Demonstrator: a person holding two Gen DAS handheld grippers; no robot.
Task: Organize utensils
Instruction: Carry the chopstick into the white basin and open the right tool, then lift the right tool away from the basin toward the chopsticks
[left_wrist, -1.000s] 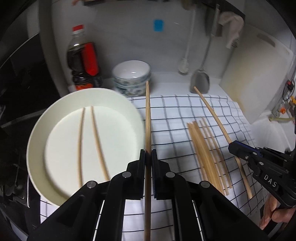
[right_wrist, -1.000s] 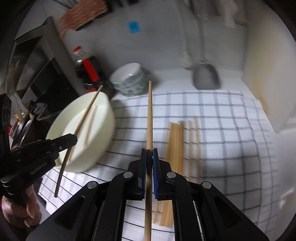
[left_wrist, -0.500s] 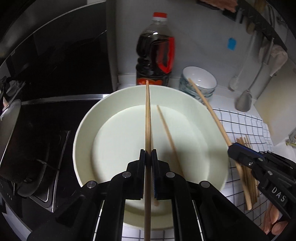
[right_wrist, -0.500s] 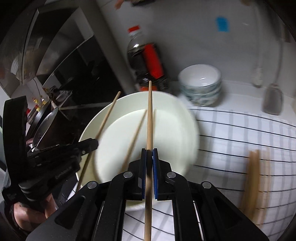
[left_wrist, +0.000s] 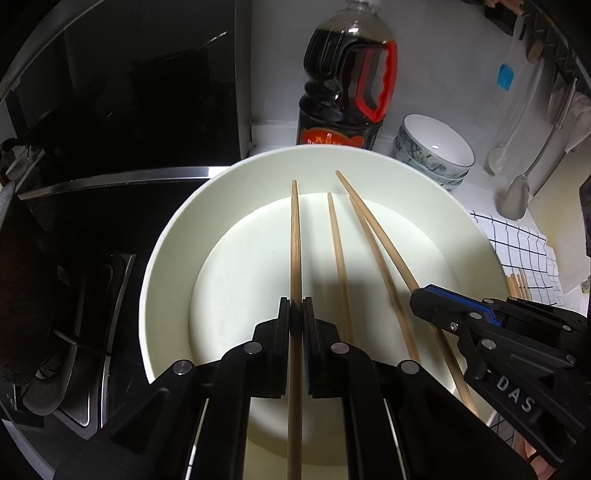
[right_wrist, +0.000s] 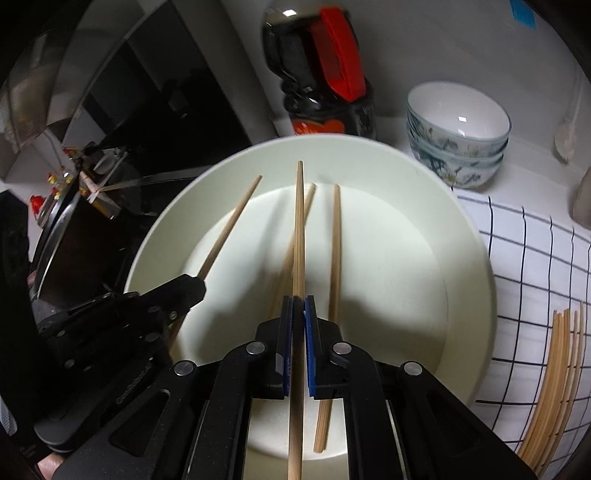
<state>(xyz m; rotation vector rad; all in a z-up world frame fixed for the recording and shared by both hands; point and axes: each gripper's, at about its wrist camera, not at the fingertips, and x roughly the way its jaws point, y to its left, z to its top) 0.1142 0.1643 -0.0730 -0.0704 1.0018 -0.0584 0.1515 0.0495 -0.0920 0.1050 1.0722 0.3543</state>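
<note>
Chopsticks are what both hands are dealing with. The left gripper is clamping one chopstick between fully closed jaws, and the stick is running straight out toward twelve o'clock in the left wrist view, its tip reaching over the far slope of the white plate. The right gripper is pinching a second chopstick in the same way, jaws tight on it, long axis also toward twelve o'clock, hanging over the plate's middle.

Two more chopsticks are lying flat on the plate floor, just to the one o'clock side of the right gripper's stick and roughly parallel to it. A loose bundle of chopsticks is waiting on the checked cloth, far out at four o'clock in the right wrist view.

Judging by this, both held sticks are being brought down for release onto the plate. What matters is alignment: each held stick's axis is already lying close to that of the two resting ones, so lowering and opening should suffice. The right gripper's stick is sitting nearer the resting pair; the left one is sitting off toward nine o'clock of them, with bare plate beneath.

A dark sauce bottle and stacked bowls are standing beyond the plate.
</note>
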